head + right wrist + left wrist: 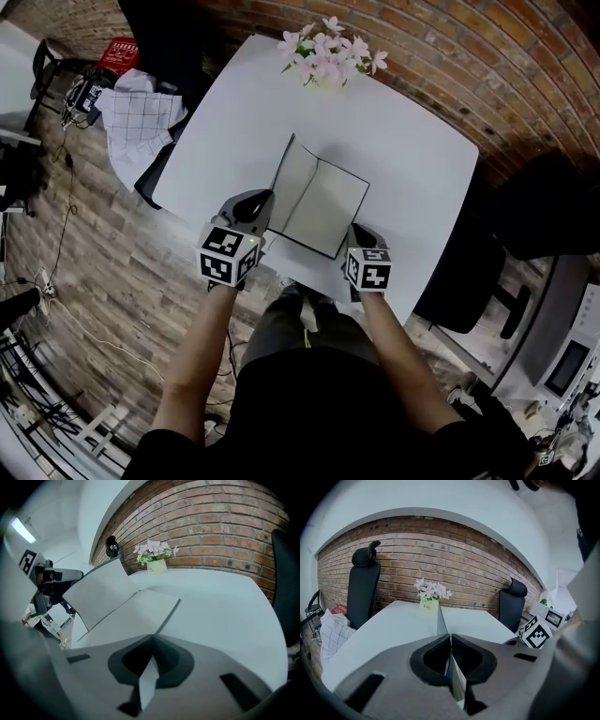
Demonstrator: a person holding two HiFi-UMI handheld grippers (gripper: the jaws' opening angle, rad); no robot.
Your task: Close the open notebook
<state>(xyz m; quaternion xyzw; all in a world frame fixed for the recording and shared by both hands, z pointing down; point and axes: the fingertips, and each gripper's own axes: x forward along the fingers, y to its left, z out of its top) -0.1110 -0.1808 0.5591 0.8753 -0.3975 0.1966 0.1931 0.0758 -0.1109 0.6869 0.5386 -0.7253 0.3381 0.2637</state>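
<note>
Grey left gripper (pixel 267 199) and grey right gripper (pixel 355 232) each pinch one side of the open white paper notebook (pixel 323 202).
Left jaws are closed on the tilted-up left half, right jaws on the flat half's near corner. That notebook lies on the white table (pixel 412 141), on our side of the pot of pink flowers (pixel 328 75), its spine pointing toward that pot. I think the left half must swing right.
</note>
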